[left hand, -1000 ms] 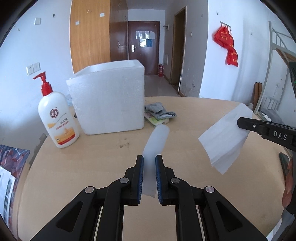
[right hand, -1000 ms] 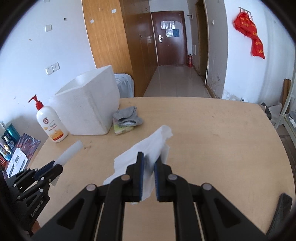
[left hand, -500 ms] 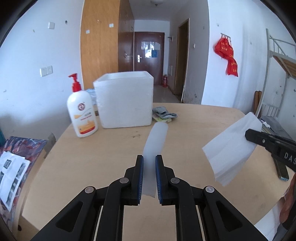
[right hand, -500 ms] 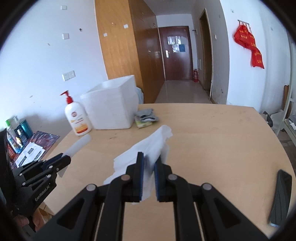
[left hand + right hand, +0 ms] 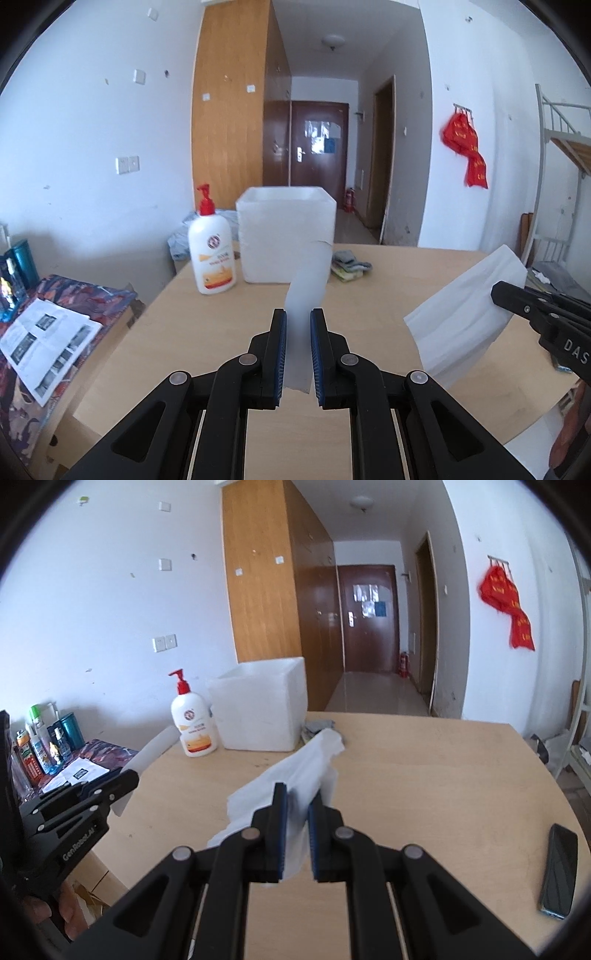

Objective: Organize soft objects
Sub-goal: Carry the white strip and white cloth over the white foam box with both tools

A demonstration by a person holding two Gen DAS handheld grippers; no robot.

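My left gripper (image 5: 297,314) is shut on a stiff white sheet (image 5: 308,284) that stands up between its pads, held above the near end of the wooden table (image 5: 221,325). My right gripper (image 5: 297,788) is shut on a white tissue (image 5: 306,764) that drapes to the left. The tissue also shows at the right of the left wrist view (image 5: 465,317). The left gripper shows at the left of the right wrist view (image 5: 129,779). A pile of grey and yellow cloths (image 5: 349,265) lies beside a white foam box (image 5: 286,240).
A lotion pump bottle (image 5: 211,247) stands left of the box. A dark phone (image 5: 559,869) lies near the table's right edge. A side surface with papers (image 5: 44,338) and several bottles (image 5: 44,742) sits left of the table.
Both grippers have pulled back and risen from the table, each still holding its white piece. The box and bottle now look farther away.
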